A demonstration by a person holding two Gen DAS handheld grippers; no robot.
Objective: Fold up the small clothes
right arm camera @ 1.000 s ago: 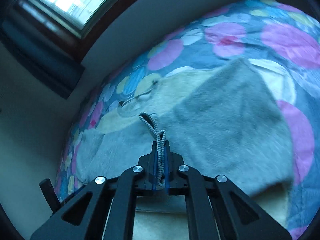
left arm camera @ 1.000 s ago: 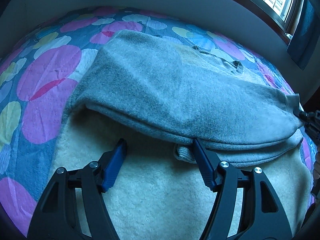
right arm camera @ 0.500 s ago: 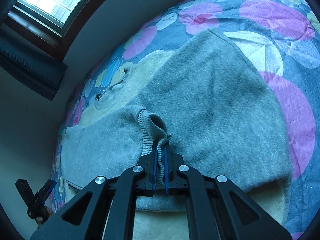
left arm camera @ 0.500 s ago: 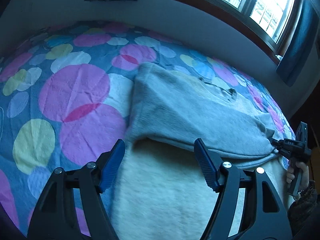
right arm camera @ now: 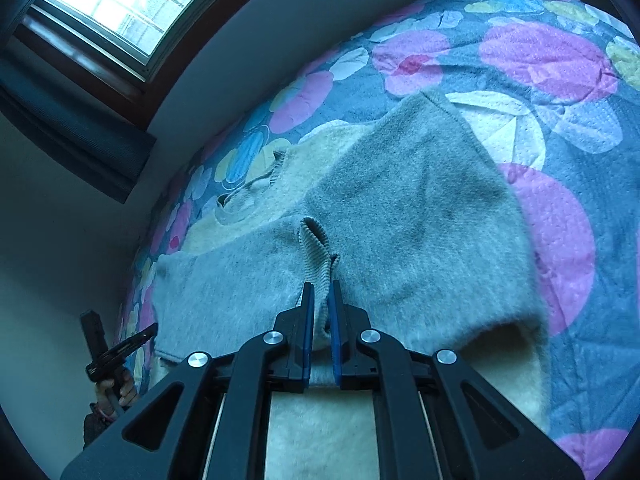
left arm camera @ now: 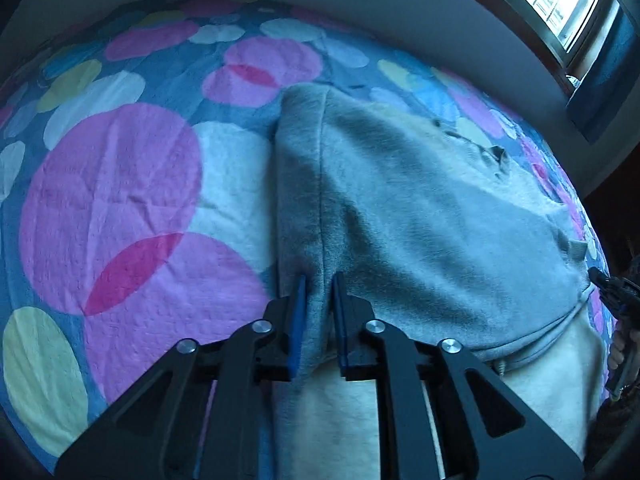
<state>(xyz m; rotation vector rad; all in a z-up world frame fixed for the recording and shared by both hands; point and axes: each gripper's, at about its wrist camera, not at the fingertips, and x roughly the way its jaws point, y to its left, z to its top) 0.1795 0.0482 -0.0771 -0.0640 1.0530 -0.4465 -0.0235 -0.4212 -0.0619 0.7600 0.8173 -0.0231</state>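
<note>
A grey fleece sweater (left arm camera: 420, 208) with a cream inner side (left arm camera: 540, 400) lies folded over on the bed. My left gripper (left arm camera: 319, 280) is at the left corner of the folded edge. Its jaws are closing, with a ridge of grey fabric pinched between the blue pads. My right gripper (right arm camera: 321, 286) is shut on the ribbed cuff (right arm camera: 316, 248) of the sweater (right arm camera: 420, 208), which stands up between its pads. The left wrist view shows the right gripper (left arm camera: 600, 280) at the far right edge of the garment. The right wrist view shows the left gripper (right arm camera: 120, 344) at the lower left, held by a hand (right arm camera: 120, 392).
The bedspread (left arm camera: 112, 200) is blue with large pink, white and yellow circles, and it spreads wide around the garment. A pale wall runs close behind the bed, with a window (right arm camera: 112, 4) and a dark curtain (left arm camera: 608, 80) above it.
My left gripper moved left along the folded edge to its corner and went from wide open to pinching the grey fabric. The right gripper kept its hold on the cuff.
</note>
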